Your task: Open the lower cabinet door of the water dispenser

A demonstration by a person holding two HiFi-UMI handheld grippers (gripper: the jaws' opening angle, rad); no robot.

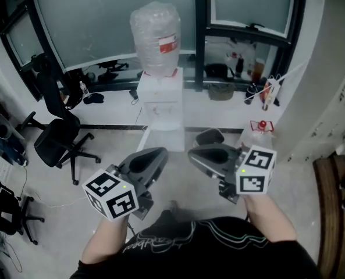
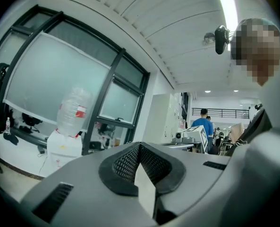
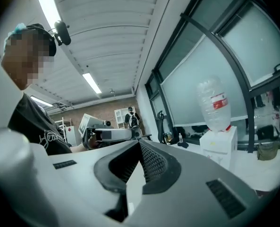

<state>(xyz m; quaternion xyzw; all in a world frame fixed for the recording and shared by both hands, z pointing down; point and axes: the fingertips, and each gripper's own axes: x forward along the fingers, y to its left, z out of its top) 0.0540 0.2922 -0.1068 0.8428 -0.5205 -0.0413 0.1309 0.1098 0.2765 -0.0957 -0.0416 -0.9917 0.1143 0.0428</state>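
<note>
The white water dispenser (image 1: 159,97) stands against the window wall with a clear upturned bottle (image 1: 155,36) on top. Its lower front (image 1: 160,137) faces me, and I cannot make out the door's edges. Both grippers are held up in front of me, well short of the dispenser. The left gripper (image 1: 158,153) is shut with nothing in it, and so is the right gripper (image 1: 192,154). In the left gripper view the dispenser (image 2: 64,148) is far off at the left beyond the shut gripper (image 2: 139,145). In the right gripper view the dispenser (image 3: 220,143) lies far right of the shut gripper (image 3: 140,144).
Black office chairs (image 1: 59,141) stand at the left. A clear jug with a red cap (image 1: 259,133) sits on the floor to the right of the dispenser. A window ledge (image 1: 230,92) carries bottles and bags. A person in blue (image 2: 203,124) stands far behind.
</note>
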